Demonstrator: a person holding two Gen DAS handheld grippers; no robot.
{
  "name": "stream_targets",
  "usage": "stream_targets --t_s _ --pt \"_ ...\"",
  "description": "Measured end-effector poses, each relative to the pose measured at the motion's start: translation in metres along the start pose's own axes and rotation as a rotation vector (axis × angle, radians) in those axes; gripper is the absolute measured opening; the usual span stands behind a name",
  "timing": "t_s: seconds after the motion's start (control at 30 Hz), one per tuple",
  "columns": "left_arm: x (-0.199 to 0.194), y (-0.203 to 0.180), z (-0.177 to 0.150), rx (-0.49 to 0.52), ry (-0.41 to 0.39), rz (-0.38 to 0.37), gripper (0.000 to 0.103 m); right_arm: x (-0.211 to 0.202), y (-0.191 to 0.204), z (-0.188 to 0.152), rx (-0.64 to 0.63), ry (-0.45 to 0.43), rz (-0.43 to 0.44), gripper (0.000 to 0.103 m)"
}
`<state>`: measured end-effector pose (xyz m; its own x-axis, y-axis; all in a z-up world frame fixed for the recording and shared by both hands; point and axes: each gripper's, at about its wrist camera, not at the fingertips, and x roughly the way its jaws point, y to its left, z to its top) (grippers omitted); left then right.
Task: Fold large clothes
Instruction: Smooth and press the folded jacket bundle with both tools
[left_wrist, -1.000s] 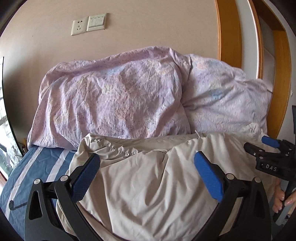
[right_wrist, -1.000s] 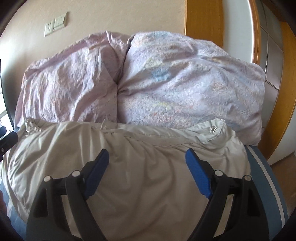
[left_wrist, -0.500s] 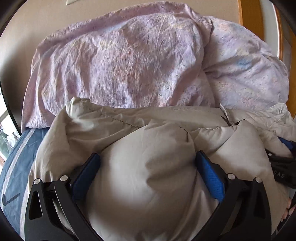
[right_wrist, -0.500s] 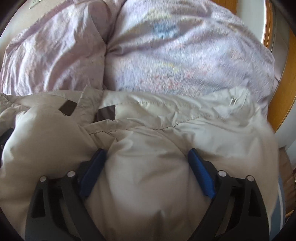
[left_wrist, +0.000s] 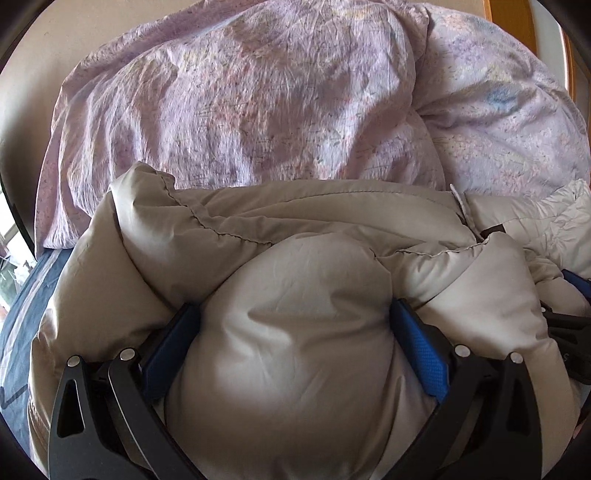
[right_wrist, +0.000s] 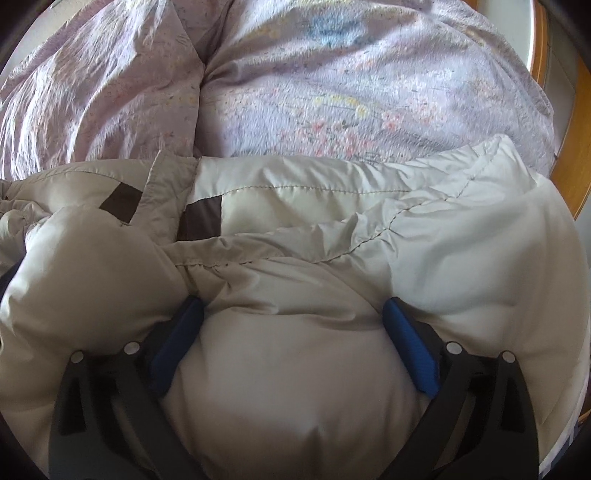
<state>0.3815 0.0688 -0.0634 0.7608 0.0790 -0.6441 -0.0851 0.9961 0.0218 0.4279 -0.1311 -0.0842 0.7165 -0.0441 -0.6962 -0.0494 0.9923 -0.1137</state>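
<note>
Beige wall (left_wrist: 22, 92) and an orange-brown wooden frame (right_wrist: 576, 184) stand behind a bed (left_wrist: 22, 314) with a blue striped sheet. Two lilac floral pillows (left_wrist: 258, 103) are heaped at its head, side by side and touching. Against their lower edge lies the big puffy beige coat (left_wrist: 314, 229), spread across the bed, with stitched seams running over it and two dark brown patches (right_wrist: 203, 218) beside a flap near its middle.

Both tools press down into the padding. The left gripper (left_wrist: 295, 332) has its blue fingers (left_wrist: 421, 354) spread wide, with a rounded bulge of coat swelling up between them and filling the gap; whether they squeeze it I cannot tell. The right gripper (right_wrist: 293, 325) has just been opening its fingers (right_wrist: 410, 350), now about as wide as they go, and a mound of the coat sits between them too, loosely cradled, not pinched.
</note>
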Motion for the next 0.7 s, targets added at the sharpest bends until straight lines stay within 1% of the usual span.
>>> stream_targets --t_s 0.07,0.1,0.17,0.2,0.27,0.33,0.37,0.43,0.5,0.53,0.57,0.6,0.67,0.7 --pt "-0.007 0.004 0.003 -0.022 0.04 -0.004 0.102 -0.014 -0.012 0.003 0.022 0.013 0.03 0.096" --pt "-0.017 0.011 0.004 -0.053 0.048 -0.025 0.102 -0.022 -0.02 0.007 0.04 -0.002 0.042 0.095" --pt "-0.033 0.021 0.008 -0.091 0.021 -0.053 0.102 -0.05 -0.046 0.01 0.099 -0.082 0.055 0.095" --pt "-0.041 0.027 0.011 -0.105 0.001 -0.052 0.102 -0.06 -0.059 0.014 0.125 -0.114 0.048 0.095" --pt "-0.054 0.037 0.02 -0.118 -0.045 -0.025 0.102 -0.069 -0.085 0.023 0.155 -0.153 -0.006 0.096" --pt "-0.057 0.039 0.027 -0.101 -0.076 0.022 0.102 -0.066 -0.106 0.027 0.173 -0.162 -0.064 0.095" --pt "-0.057 0.039 0.029 -0.084 -0.093 0.051 0.102 -0.062 -0.115 0.028 0.182 -0.156 -0.083 0.095" --pt "-0.052 0.041 0.031 -0.055 -0.092 0.103 0.102 -0.054 -0.128 0.027 0.201 -0.131 -0.1 0.095" --pt "-0.041 0.045 0.028 -0.029 -0.063 0.152 0.102 -0.036 -0.141 0.027 0.21 -0.093 -0.11 0.095" --pt "-0.03 0.045 0.027 -0.014 -0.041 0.193 0.102 -0.028 -0.143 0.024 0.209 -0.07 -0.12 0.095" --pt "-0.022 0.046 0.024 -0.011 -0.028 0.216 0.102 -0.021 -0.143 0.021 0.204 -0.054 -0.129 0.095" --pt "-0.016 0.049 0.022 -0.022 -0.018 0.23 0.102 -0.013 -0.144 0.019 0.196 -0.036 -0.142 0.095" --pt "-0.007 0.057 0.02 -0.061 -0.001 0.226 0.102 0.011 -0.142 0.012 0.173 0.02 -0.165 0.096" --pt "-0.004 0.061 0.018 -0.078 0.01 0.219 0.102 0.018 -0.142 0.009 0.173 0.027 -0.165 0.098"
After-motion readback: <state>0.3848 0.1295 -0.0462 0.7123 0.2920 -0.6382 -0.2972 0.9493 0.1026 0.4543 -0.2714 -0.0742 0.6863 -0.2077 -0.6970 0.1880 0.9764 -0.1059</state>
